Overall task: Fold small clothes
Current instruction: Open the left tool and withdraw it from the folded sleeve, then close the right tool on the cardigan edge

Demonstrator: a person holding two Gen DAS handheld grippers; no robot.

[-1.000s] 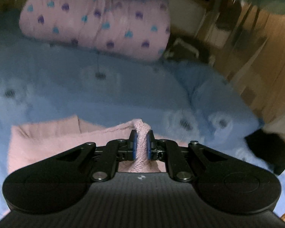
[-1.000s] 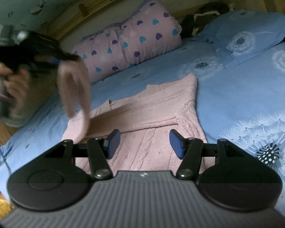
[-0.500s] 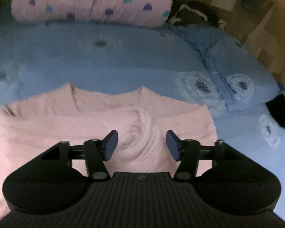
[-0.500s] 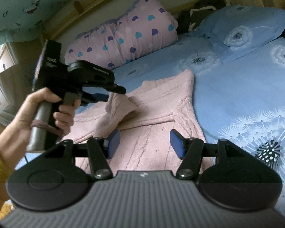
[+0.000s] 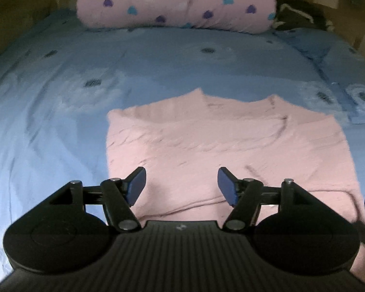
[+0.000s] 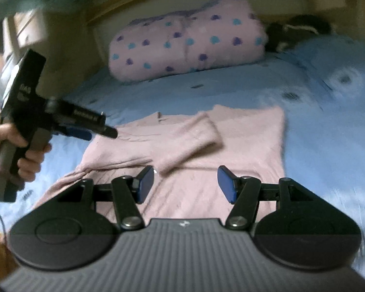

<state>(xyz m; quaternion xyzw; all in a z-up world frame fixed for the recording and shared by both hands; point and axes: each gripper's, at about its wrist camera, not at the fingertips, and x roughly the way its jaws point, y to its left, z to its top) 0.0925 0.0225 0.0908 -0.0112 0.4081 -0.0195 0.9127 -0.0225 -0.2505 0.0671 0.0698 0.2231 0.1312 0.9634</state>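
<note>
Soft, light pink sweater flat on the bed below the heart-print pillow, sleeve folded across, both hand-held grippers spread and empty, best pinched at a hem corner.

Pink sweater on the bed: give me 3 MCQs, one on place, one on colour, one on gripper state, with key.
1. Where does the folded-in sleeve lie?
A. across the pink sweater's body
B. on the heart-print pillow
C. hanging off the bed

2. What colour is the bedsheet?
A. green
B. white
C. blue

3. How does the left gripper stand?
A. shut on the sleeve
B. open, holding nothing
C. shut on the pillow

Key: 1 A, the right wrist view shows the sleeve laid over the torso. 2 C, blue cloth with a dandelion print surrounds the sweater. 3 B, its blue pads stand wide apart with only knit behind them.
</note>
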